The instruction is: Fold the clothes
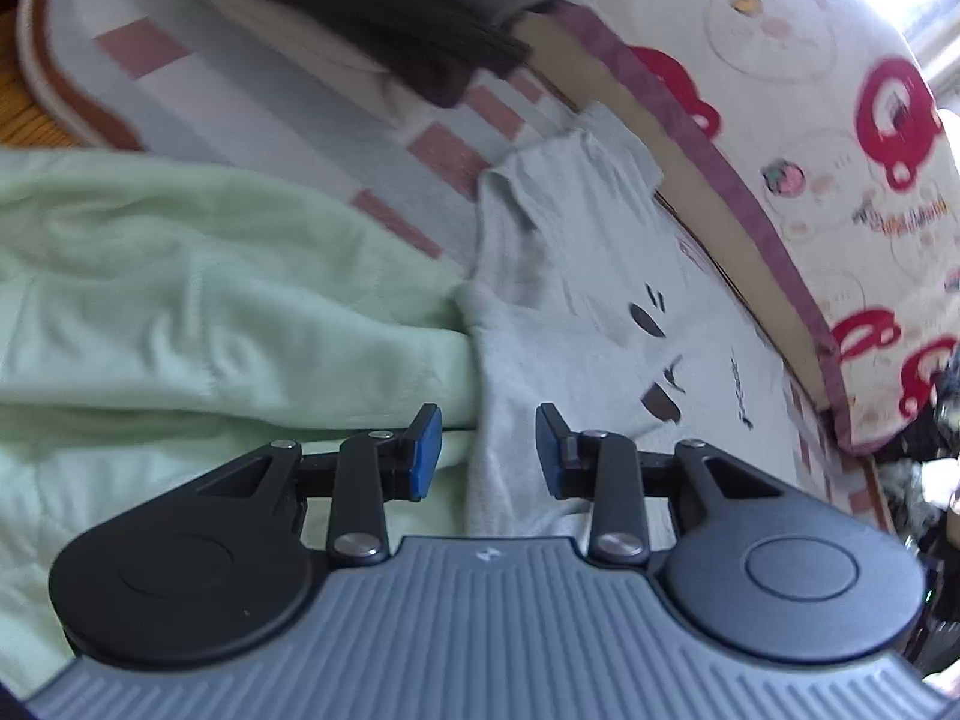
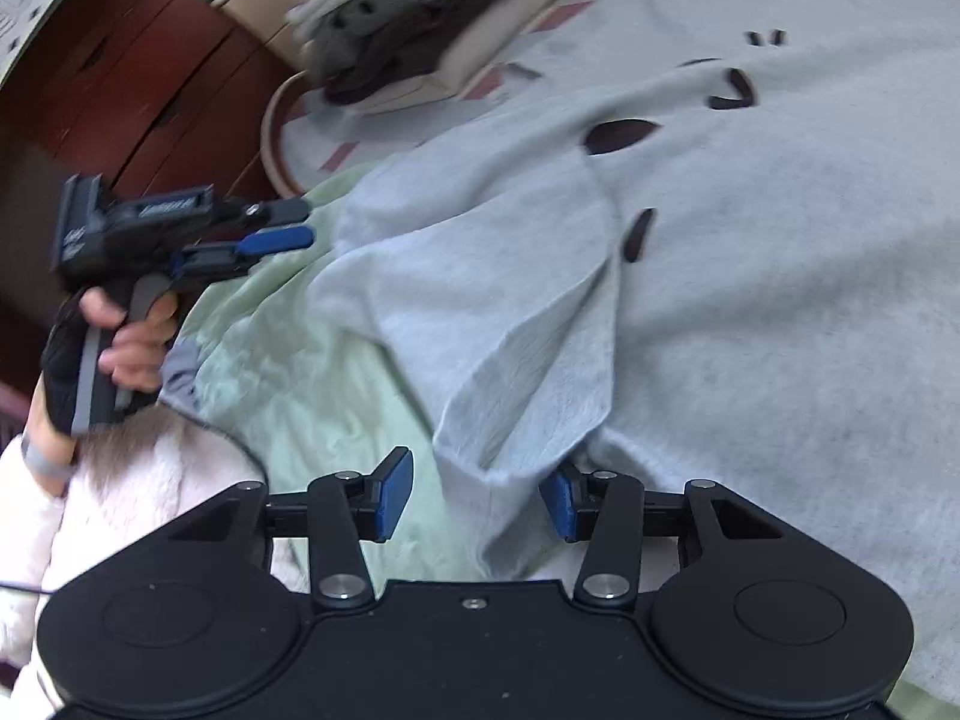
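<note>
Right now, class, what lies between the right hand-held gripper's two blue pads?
In the right wrist view, a folded edge of the grey T-shirt lies between the right hand-held gripper pads, which stand apart.

Pale grey, mint and red on the bed

The pale grey cotton top (image 2: 750, 300) bore dark brown marks; the mint-green garment (image 1: 180, 276) was plain; the cream pillow (image 1: 810, 90) carried red rings; the tool pads (image 1: 427, 444) were blue.
</note>
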### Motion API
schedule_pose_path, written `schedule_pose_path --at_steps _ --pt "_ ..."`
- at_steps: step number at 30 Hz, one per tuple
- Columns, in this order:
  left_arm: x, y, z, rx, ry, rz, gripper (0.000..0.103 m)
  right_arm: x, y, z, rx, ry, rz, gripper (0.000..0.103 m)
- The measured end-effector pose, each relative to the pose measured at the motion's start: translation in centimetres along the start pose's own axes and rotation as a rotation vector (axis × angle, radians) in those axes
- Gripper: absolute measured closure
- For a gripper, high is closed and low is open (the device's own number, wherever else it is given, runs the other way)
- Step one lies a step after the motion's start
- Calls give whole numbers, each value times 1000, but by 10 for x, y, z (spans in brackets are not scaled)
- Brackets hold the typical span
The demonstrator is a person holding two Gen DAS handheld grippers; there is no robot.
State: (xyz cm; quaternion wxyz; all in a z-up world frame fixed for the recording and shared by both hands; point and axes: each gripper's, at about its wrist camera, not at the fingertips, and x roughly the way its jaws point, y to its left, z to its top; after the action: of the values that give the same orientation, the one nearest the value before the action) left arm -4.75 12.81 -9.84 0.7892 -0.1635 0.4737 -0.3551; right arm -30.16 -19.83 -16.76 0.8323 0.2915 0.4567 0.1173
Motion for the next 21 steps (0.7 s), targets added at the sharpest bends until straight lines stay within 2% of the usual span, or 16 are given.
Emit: schedule_pose_path --at_steps 1,3,5,6,7,8,10,12,15,17,18,20,21 --pt "1 -11 -1 43 -11 -17 71 0 -3 2 25 -12 -4 47" --pt "12 -29 -6 121 20 -68 67 3 -6 6 47 -41 -4 45" --pt "24 -48 -12 198 65 -123 54 8 -6 10 50 -75 0 45" --pt "31 -57 -15 236 87 -151 53 12 -4 12 37 -94 10 52" --pt "38 -63 -18 275 99 -144 53 17 1 13 22 -98 41 84" --pt "45 -67 -22 313 104 -116 53 23 7 16 8 -92 89 98" --pt "59 -73 -29 373 118 -64 48 27 26 15 -54 -56 204 98" --pt "61 -68 -32 364 134 -30 45 29 55 8 -179 32 283 98" --pt "50 -54 -34 277 144 -40 45 33 87 -6 -360 131 283 97" --pt "40 -46 -37 232 180 -65 45 35 87 -7 -365 164 280 93" --pt "37 -45 -40 221 207 -52 45 31 82 -6 -344 162 293 92" --pt "34 -45 -49 217 264 19 45 12 71 -2 -313 136 324 80" --pt "33 -43 -55 230 290 83 45 1 65 1 -301 118 341 59"
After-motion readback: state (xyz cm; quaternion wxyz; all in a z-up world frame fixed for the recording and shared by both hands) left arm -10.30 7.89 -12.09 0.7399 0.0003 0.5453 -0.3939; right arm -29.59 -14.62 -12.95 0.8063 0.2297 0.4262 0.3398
